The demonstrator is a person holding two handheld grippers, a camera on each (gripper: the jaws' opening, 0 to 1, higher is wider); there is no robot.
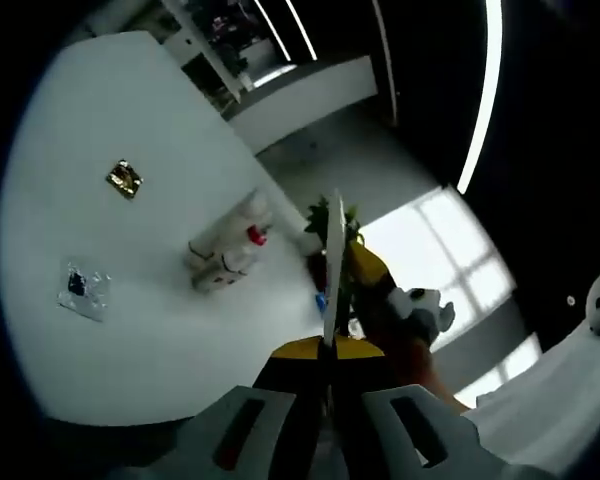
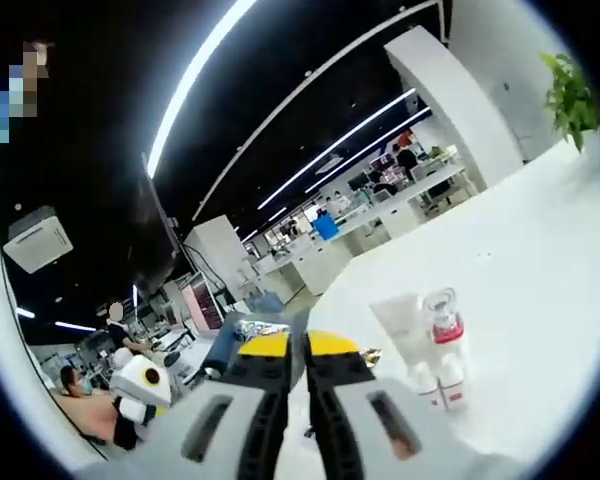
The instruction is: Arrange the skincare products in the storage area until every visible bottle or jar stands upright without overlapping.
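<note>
On the white table (image 1: 130, 350) a tight group of skincare products stands together: a white tube (image 2: 400, 322), a clear bottle with a red collar (image 2: 443, 322) and two small bottles (image 2: 435, 385). The left gripper view shows the same group (image 1: 230, 250) ahead and to the left of my left gripper (image 1: 328, 345). That gripper's yellow-tipped jaws are shut on a thin white flat piece (image 1: 333, 260), seen edge-on. My right gripper (image 2: 305, 348) has its jaws pressed together, left of the group and short of it. I cannot see anything between them.
A gold sachet (image 1: 125, 178) and a clear packet with a dark item (image 1: 83, 290) lie apart on the table. A green plant (image 2: 570, 95) stands at the table's far edge. Office desks and seated people fill the background.
</note>
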